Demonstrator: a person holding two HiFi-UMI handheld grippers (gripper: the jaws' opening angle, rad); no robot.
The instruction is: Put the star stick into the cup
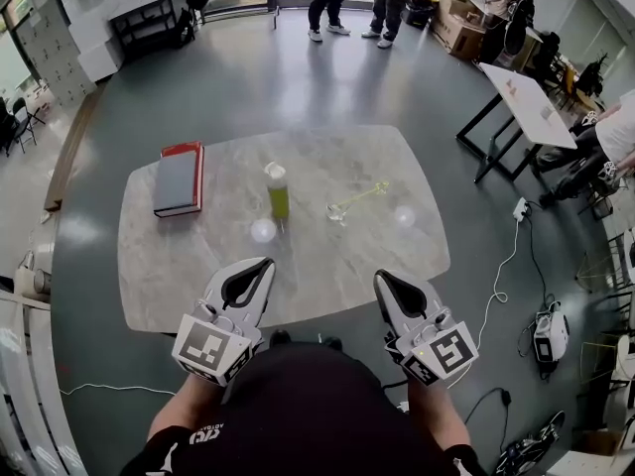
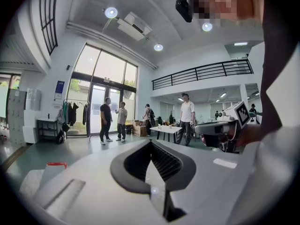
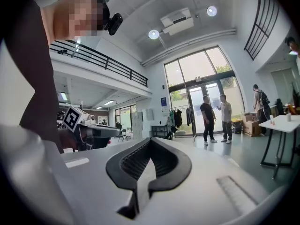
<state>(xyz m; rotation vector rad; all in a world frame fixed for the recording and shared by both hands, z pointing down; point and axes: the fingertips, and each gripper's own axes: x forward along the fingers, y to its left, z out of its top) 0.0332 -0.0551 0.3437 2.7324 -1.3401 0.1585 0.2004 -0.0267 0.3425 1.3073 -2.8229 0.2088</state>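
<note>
Marble table (image 1: 198, 266): book (image 1: 179, 178), green bottle (image 1: 277, 190), cup (image 1: 338, 211) | left claw (image 1: 268, 261) closed | right claw (image 1: 379, 275) closed

The table (image 1: 159, 266) was pale grey, marble-veined. The book (image 1: 177, 181) had a grey cover with red edging. The bottle (image 1: 278, 198) was yellow-green, capped white. The star stick (image 1: 365, 194) was pale yellow. The left gripper (image 1: 264, 263) and right gripper (image 1: 381, 277) were white, black-lined, with black-and-white square markings.

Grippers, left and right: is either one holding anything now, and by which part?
Nothing is held. The left gripper and right gripper both have their jaws shut with nothing between them. The thin yellow star stick is out on the grey marble table, away from both.
</note>
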